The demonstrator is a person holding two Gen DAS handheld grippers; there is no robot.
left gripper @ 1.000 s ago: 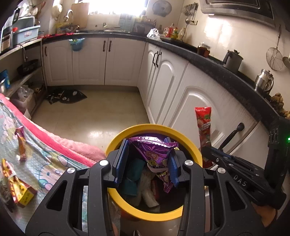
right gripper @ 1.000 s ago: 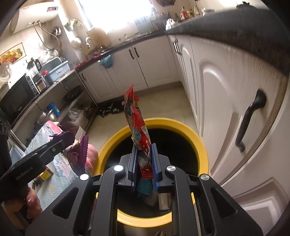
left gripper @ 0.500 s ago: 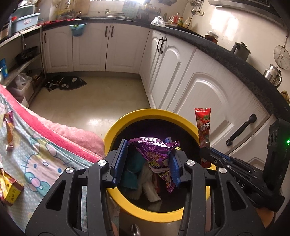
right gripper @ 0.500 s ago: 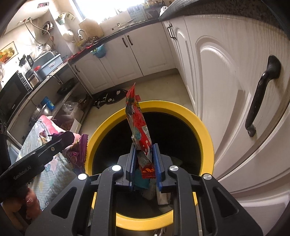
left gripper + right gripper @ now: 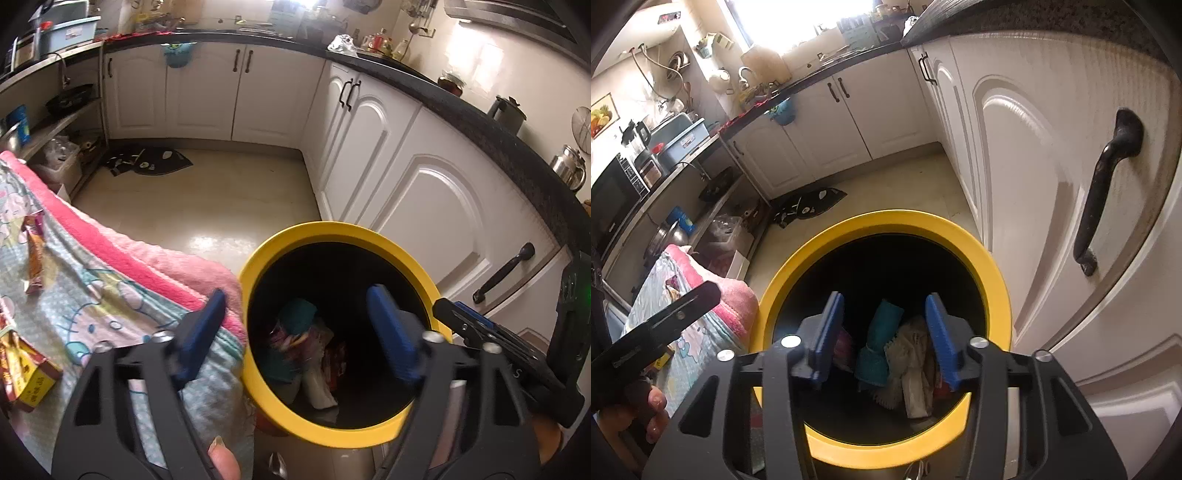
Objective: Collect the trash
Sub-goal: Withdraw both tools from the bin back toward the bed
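Both wrappers have dropped from the grippers into the yellow-rimmed bin. Left gripper hangs over the bin's rim, fingers spread wide and empty; right gripper points down into its mouth, likewise parted and empty. Crumpled trash lies at the bin's bottom. Left of the bin, more wrappers lie on a cartoon-print cloth.

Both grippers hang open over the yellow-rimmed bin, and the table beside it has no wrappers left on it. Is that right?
Not quite. Both the left gripper and right gripper are open over the yellow-rimmed bin, but the table still holds trash: the left wrist view shows a wrapper and a yellow packet on it.
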